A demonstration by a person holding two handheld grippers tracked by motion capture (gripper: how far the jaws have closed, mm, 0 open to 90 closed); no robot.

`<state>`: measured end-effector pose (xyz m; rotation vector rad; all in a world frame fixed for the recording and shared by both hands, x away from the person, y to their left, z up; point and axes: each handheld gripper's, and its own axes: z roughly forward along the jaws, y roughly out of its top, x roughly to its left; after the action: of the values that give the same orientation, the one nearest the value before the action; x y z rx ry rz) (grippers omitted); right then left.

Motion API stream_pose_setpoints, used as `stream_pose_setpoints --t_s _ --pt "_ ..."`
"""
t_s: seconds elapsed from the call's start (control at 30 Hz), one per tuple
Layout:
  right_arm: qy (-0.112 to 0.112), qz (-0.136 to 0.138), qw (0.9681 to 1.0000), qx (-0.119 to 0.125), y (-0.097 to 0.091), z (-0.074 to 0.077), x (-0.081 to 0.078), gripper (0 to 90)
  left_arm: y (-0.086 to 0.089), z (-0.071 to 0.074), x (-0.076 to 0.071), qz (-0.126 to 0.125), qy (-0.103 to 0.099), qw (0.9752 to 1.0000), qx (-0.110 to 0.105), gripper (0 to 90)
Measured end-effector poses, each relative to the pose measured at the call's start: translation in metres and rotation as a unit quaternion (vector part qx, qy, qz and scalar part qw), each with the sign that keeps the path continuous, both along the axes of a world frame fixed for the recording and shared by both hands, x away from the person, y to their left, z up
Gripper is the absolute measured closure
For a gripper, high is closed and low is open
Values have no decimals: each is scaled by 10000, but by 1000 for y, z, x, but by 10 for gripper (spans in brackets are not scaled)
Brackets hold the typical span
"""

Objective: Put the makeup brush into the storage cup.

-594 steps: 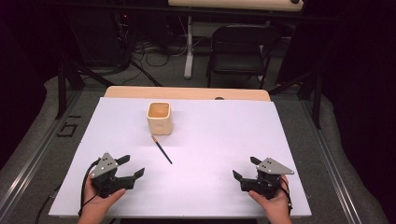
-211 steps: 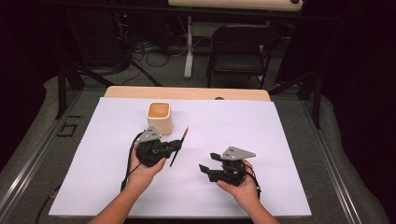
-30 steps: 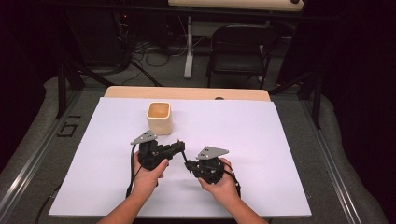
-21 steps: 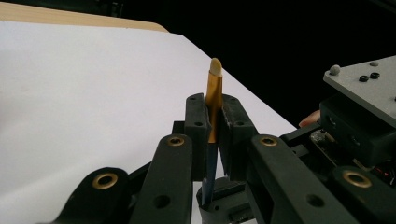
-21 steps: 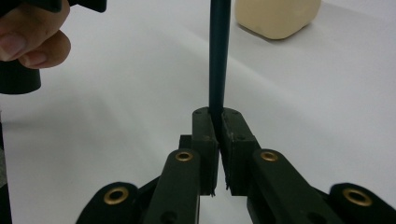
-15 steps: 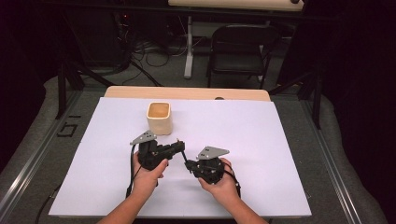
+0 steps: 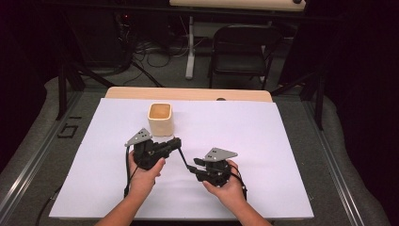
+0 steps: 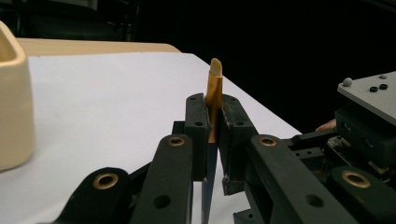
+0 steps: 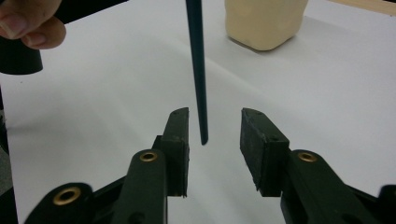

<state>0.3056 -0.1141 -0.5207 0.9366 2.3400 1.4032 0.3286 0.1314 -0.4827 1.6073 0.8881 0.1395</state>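
One moment, three views.

High view: slim dark-handled paintbrush with gold metal ferrule point(image 7: 186, 161) held off the white tabletop point(image 7: 282, 141), slanting from left claw point(image 7: 176, 142) down to right claw point(image 7: 193, 165). Cream rounded-square ceramic cup point(image 7: 160, 118) just behind left claw, upright. Tan inside, looks empty, bottom not clear.

Left gripper view: left claw point(image 8: 213, 119) clamped tight on the ferrule point(image 8: 215, 88), pale bristle tip poking out past the pads. Cup point(image 8: 14, 112) off to the side, apart from the brush. Right gripper body point(image 8: 369, 126) close by.

Right gripper view: right claw point(image 9: 215, 122) apart, jaws just been opening. Handle end point(image 9: 197, 70) sits between them, touched by neither pad. Cup point(image 9: 264, 21) beyond, left hand's fingers point(image 9: 28, 21) at the corner.

Handling, as a judgement: very light, stiff but thin. Smooth round handle likely to pivot or slip in a one-point grip. Bristles soft, so keep the pads off them. Ferrule or mid-handle is the best hold. Cup light enough to tip if nudged.
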Motion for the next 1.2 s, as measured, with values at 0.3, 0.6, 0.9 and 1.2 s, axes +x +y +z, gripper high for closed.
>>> stream_pose_setpoints --t_s 0.3,0.6,0.9,1.2 --pt "-77 -111 9999 -65 -7 3 0 520 2 5 -3 250 -294 9985 392 834" --pt "-73 -265 9994 -199 -20 1 1 404 4 7 -4 517 -587 9933 850 835" --pt "-74 -439 9987 -265 -36 0 2 387 4 8 -5 657 -753 9882 1163 834" --pt "-77 -607 9977 -304 -52 -3 -1 370 8 8 -2 821 -796 9844 1340 835"
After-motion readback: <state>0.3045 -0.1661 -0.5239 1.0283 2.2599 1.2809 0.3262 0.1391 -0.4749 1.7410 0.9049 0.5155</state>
